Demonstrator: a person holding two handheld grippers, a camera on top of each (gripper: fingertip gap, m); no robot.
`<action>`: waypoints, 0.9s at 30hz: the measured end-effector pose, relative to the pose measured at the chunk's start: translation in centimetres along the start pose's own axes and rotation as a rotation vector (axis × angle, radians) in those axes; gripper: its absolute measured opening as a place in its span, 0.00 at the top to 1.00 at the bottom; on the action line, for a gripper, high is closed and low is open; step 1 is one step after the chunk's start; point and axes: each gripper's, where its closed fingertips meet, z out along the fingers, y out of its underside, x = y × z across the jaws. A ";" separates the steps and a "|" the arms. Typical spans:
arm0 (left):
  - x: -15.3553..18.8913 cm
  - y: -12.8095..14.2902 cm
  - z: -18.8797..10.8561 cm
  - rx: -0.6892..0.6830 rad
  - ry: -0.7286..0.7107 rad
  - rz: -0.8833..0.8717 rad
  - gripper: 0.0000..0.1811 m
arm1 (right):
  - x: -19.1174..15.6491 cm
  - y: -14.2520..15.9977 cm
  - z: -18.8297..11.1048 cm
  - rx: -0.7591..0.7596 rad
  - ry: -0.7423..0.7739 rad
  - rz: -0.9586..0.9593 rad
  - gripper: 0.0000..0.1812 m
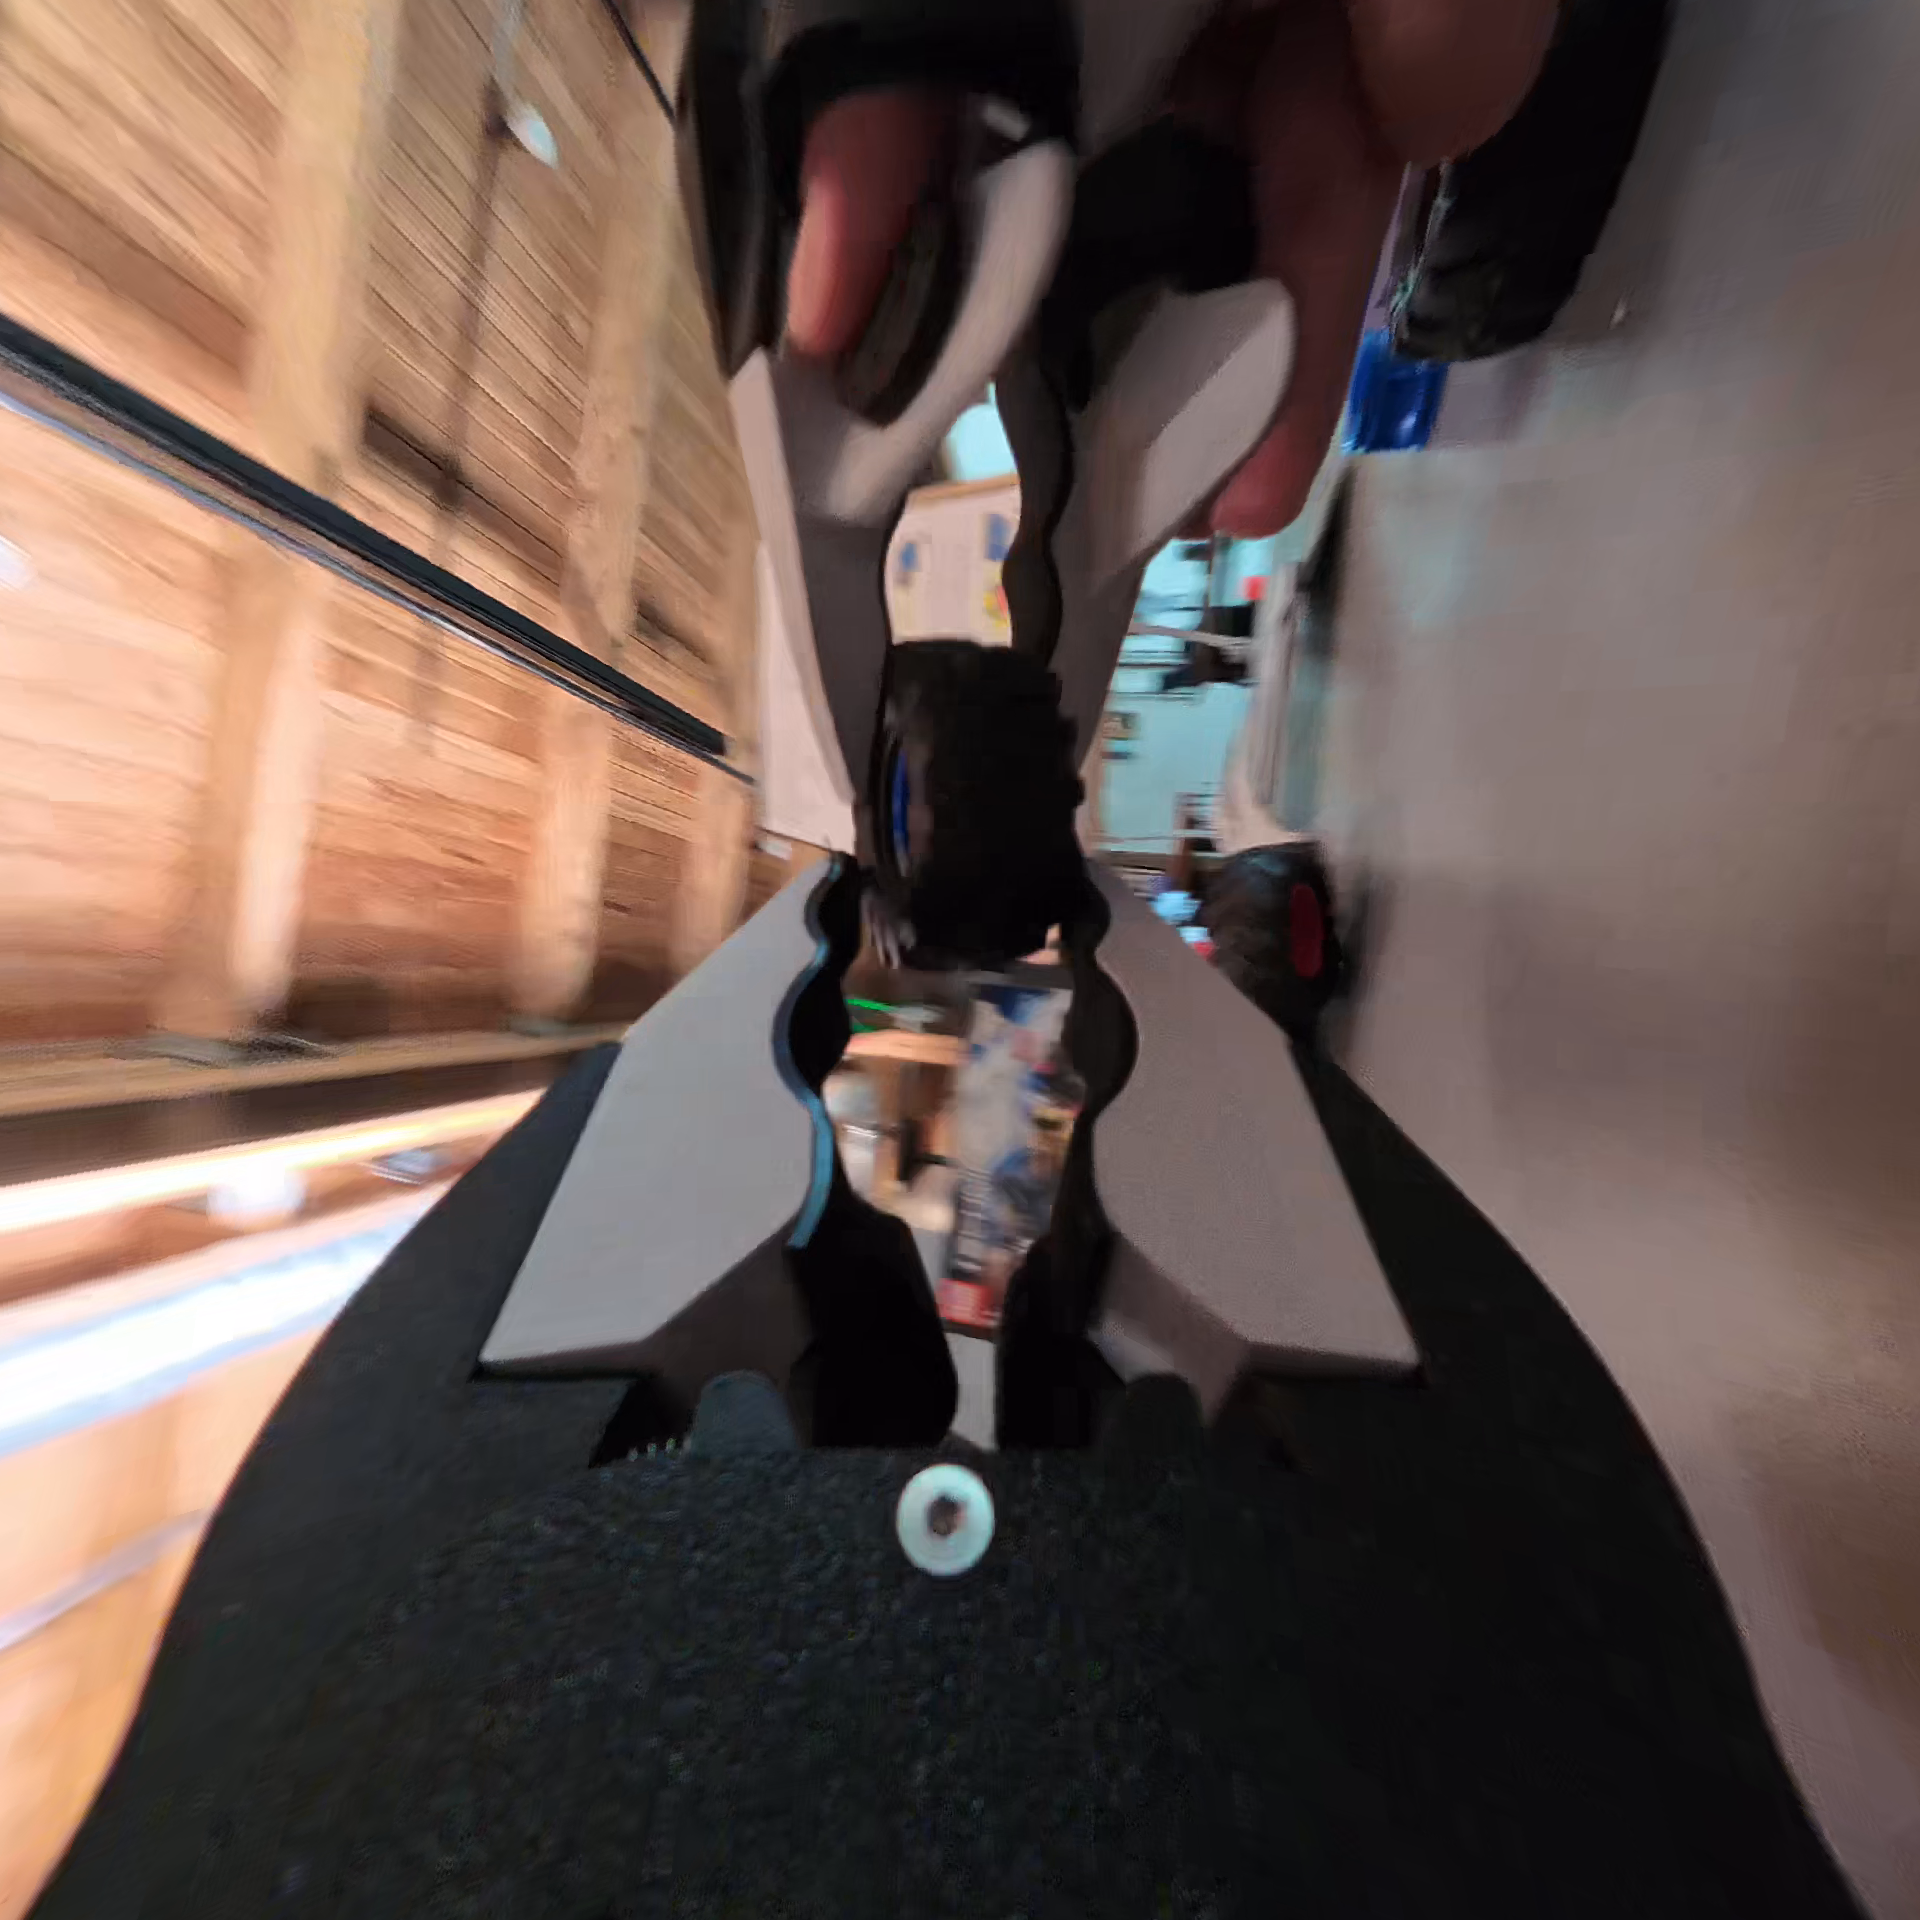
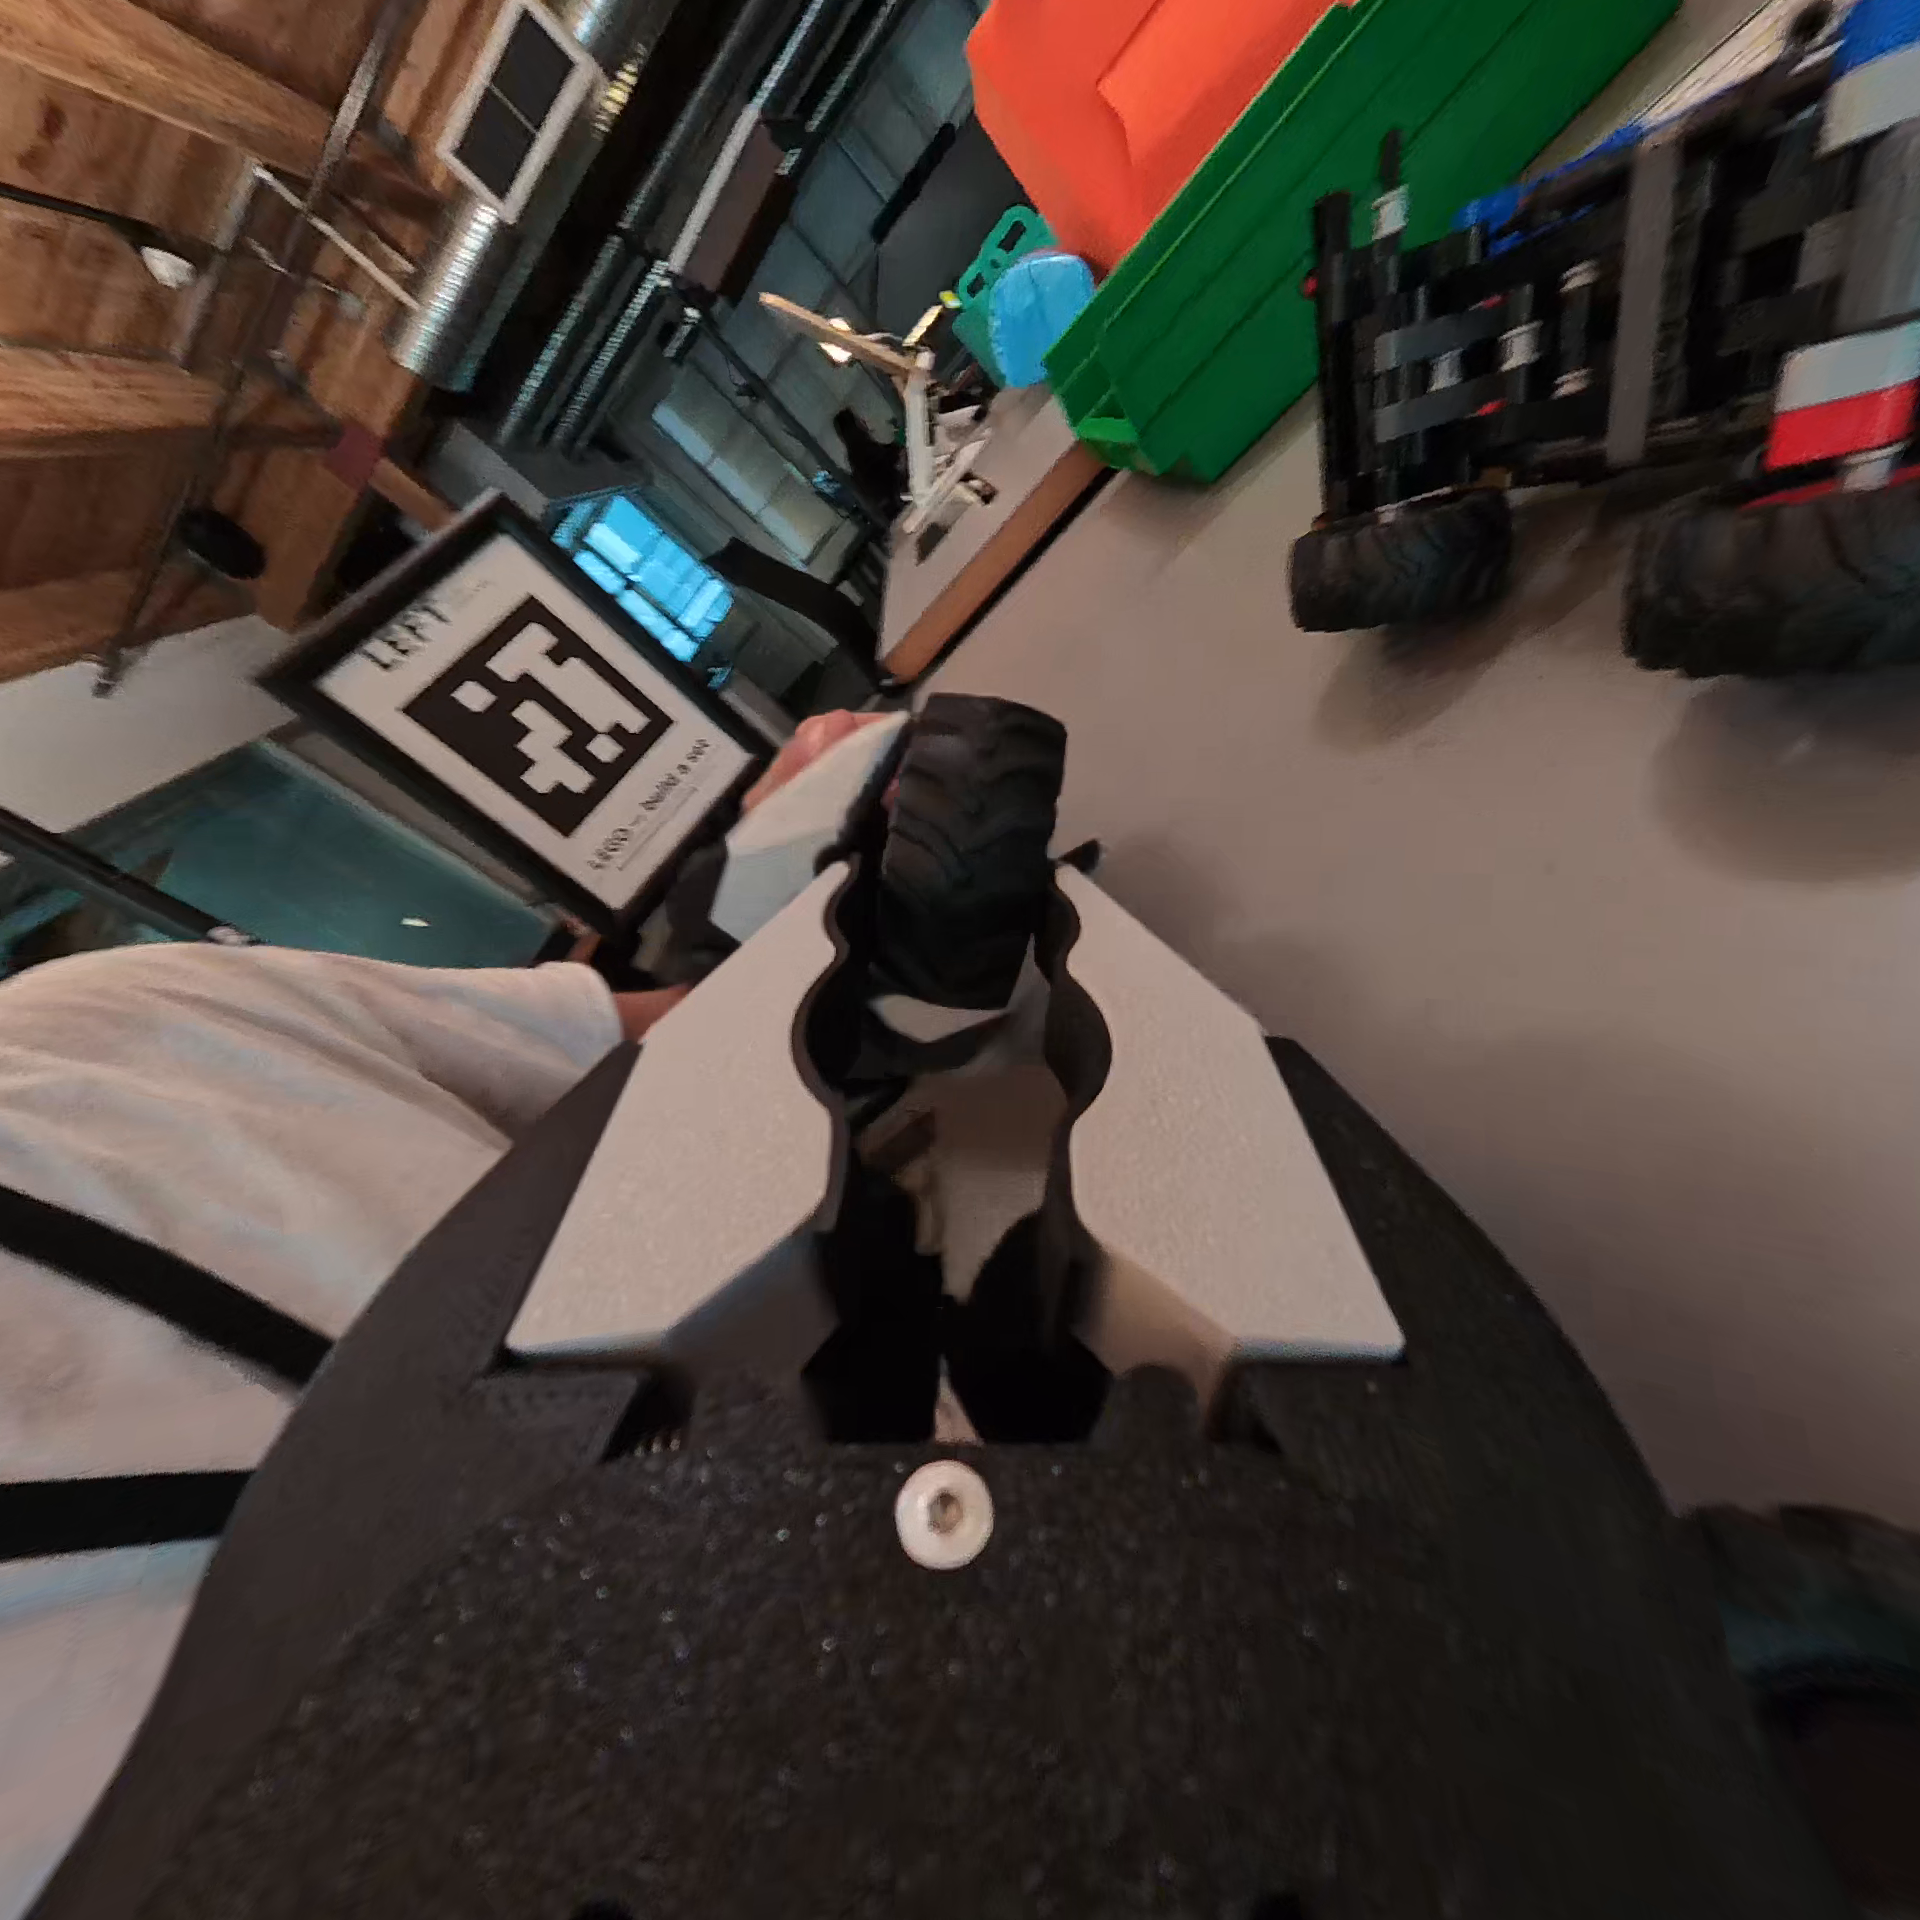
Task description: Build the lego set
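A black Lego tyre with a blue hub (image 1: 966,810) is held in the air between both grippers. My left gripper (image 1: 961,883) is shut on it from below in the left wrist view. The right gripper (image 1: 971,634) comes from above, held by a hand, and meets the same tyre. In the right wrist view my right gripper (image 2: 956,883) is shut on the tyre (image 2: 971,831), and a finger of the left gripper (image 2: 805,800) shows just behind it. The partly built Lego truck (image 2: 1621,343) stands on the grey table (image 2: 1455,987) at the upper right, with two tyres fitted.
A loose tyre with a red hub (image 1: 1273,935) lies on the table. Another dark tyre (image 2: 1818,1621) lies at the lower right. A green bin (image 2: 1247,312) and an orange one (image 2: 1122,104) stand behind the truck. A printed box (image 1: 1008,1143) shows between my left fingers. The tips of both grippers are at nearly the same place.
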 end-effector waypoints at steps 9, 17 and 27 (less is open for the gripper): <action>0.9 -0.9 -1.0 0.055 0.729 -1.491 0.71 | 0.3 -0.5 -1.0 -0.038 0.123 -0.254 0.84; 0.9 -0.8 -0.6 0.080 0.723 -1.516 0.87 | 0.6 0.4 -0.2 -0.098 0.228 -0.391 0.84; 1.3 -1.4 -1.5 0.050 0.898 -1.772 0.90 | -0.5 0.6 -0.2 -0.028 -0.068 0.003 0.84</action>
